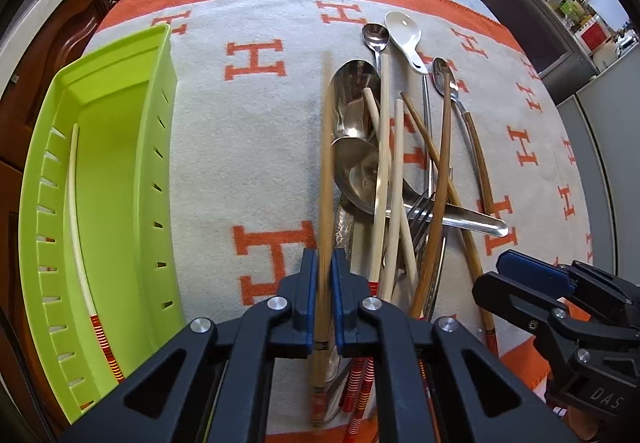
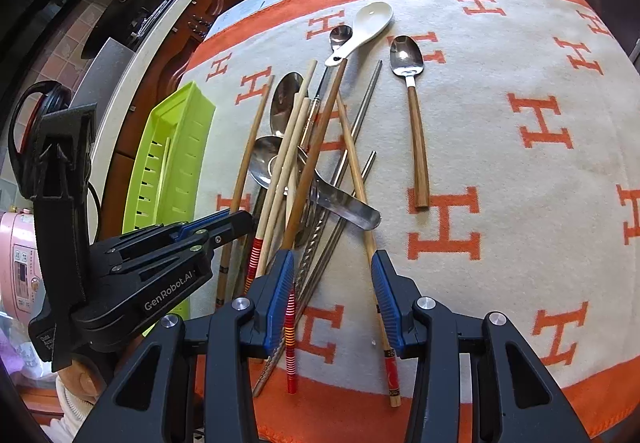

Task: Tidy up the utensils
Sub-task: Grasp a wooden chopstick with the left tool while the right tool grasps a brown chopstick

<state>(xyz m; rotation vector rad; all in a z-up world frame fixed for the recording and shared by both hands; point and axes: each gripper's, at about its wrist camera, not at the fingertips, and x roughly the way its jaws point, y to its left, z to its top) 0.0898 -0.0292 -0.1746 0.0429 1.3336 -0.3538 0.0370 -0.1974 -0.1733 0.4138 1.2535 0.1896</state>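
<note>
Left wrist view showed the left gripper (image 1: 325, 263) clamped on a bamboo chopstick (image 1: 326, 171). Right gripper (image 2: 334, 263) hung part-open over the utensil pile (image 2: 312, 163), gripping nothing.

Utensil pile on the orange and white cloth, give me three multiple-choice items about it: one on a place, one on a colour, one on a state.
1. Where does the white ceramic spoon lie?
A. at the far end of the pile
B. in the tray
C. between the right tongs

2. What colour is the slotted tray?
A. orange
B. lime green
C. blue

3. What are the left tongs doing?
A. standing open over bare cloth
B. shut on a spoon
C. shut on a brown chopstick

Answers: 1 A, it rests beyond the metal spoons, by the cloth's far border. 2 B, its walls are bright green in both views. 3 C, the blue pads press on the stick on both sides.
</note>
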